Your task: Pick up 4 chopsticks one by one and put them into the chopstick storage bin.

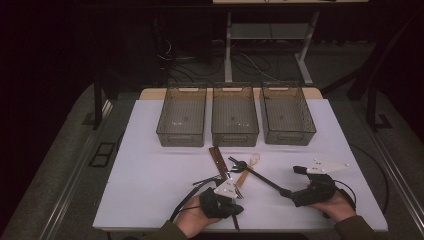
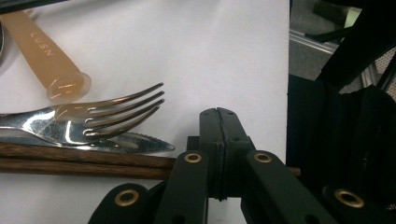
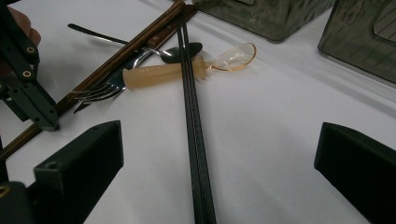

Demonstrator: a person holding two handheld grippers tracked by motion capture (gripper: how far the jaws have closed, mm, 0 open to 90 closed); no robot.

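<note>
Low over the table, left gripper [image 2: 218, 112] closed empty beside fork [image 2: 93, 119]; right gripper [image 3: 219, 154] wide.

A lab: bare test table [image 1: 150, 150] (floor cables [image 1: 250, 62]).

The right gripper [image 3: 212, 175] has its two black jaws standing wide apart, low over the white table [image 3: 280, 140]. Between them — not touched by either — run the black chopsticks [image 3: 194, 116], lying side by side. They cross over the amber plastic spoon [image 3: 187, 69]. Left of that lie a fork [image 3: 105, 88] and brown wooden chopsticks [image 3: 116, 58]. The other gripper [image 3: 28, 93] sits at the left edge — two dark bins [image 3: 280, 18] stand behind.
</note>
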